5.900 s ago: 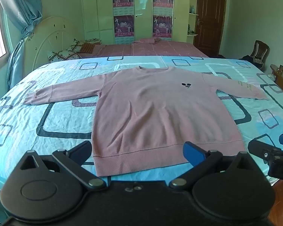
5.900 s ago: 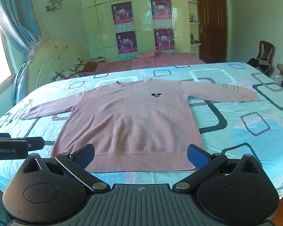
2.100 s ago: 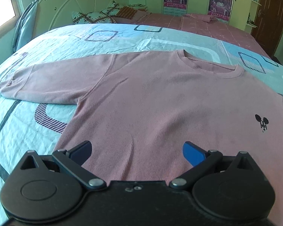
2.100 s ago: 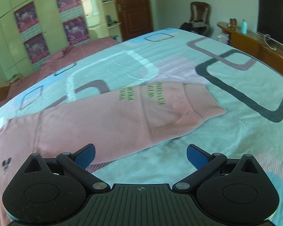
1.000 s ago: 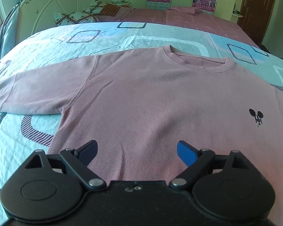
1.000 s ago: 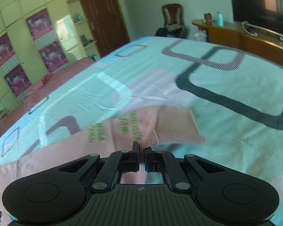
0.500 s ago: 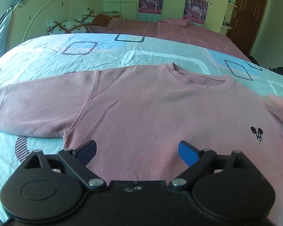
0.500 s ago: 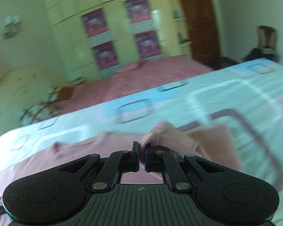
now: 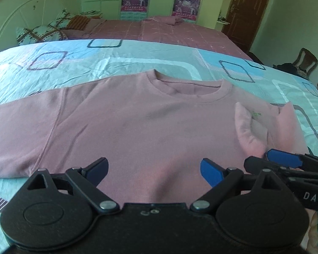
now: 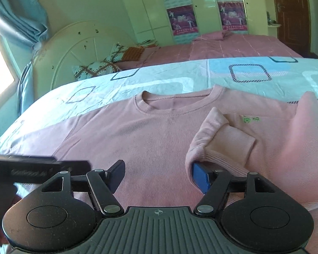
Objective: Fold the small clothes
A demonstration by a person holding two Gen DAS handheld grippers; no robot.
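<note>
Pink knit fabric fills both views: a small sweatshirt (image 9: 137, 127) lies flat, front up, on a bed (image 9: 116, 63) covered in a pale blue sheet printed with rounded squares, its neckline toward the far side. One sleeve (image 10: 233, 139) is folded in over the chest, its ribbed cuff bunched and standing a little proud, with small green lettering showing on it. The other sleeve (image 9: 21, 127) lies stretched out flat to the side. The right tongs (image 10: 159, 174) have just been opening and now stand wide; the folded cuff drapes against one blue pad, but nothing is pinched between the two. The left tongs (image 9: 153, 169) hover over the lower body of the sweatshirt, also spread wide and empty. A second bed (image 9: 169, 31) with a pink cover stands behind.
</note>
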